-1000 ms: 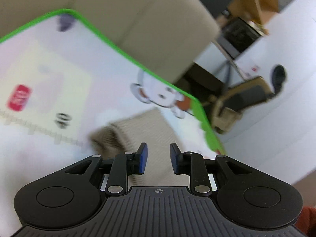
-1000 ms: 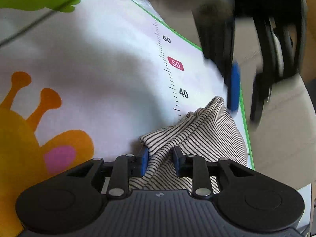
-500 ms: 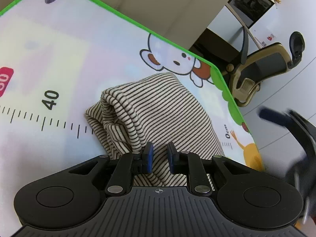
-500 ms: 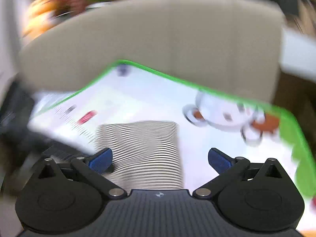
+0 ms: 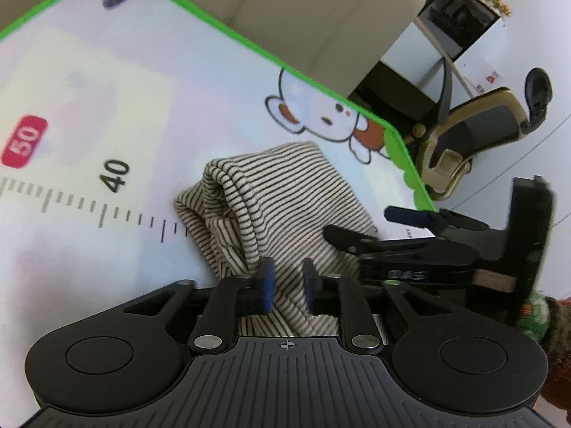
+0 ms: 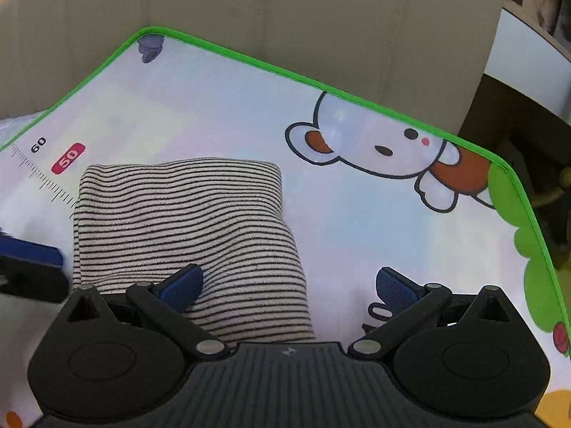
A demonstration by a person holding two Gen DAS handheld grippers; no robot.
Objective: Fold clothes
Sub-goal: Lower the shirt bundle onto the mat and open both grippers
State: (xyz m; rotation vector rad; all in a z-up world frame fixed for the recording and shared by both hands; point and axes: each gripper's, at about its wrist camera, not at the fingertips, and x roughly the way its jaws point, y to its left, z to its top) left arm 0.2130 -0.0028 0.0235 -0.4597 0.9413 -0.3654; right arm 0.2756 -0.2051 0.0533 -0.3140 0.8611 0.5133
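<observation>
A cream cloth with thin black stripes (image 5: pixel 278 207) lies folded in a compact bundle on a cartoon play mat (image 5: pixel 107 114). My left gripper (image 5: pixel 287 285) is nearly shut, its blue pads pinching the near edge of the cloth. My right gripper (image 6: pixel 289 287) is wide open just above the cloth's (image 6: pixel 185 221) near right corner, holding nothing; its left pad (image 6: pixel 182 285) hovers over the fabric. The right gripper also shows in the left wrist view (image 5: pixel 428 242), at the cloth's right side.
The mat has a green border (image 6: pixel 321 85), a printed ruler (image 5: pixel 71 210) and a white bear drawing (image 6: pixel 378 146). A beige sofa back (image 6: pixel 285 10) rises behind the mat. An office chair (image 5: pixel 478 139) and a desk stand off to the right.
My right gripper let go of the cloth, opened wide and swung round to its right side. My left gripper came down and closed on the cloth's near edge.
</observation>
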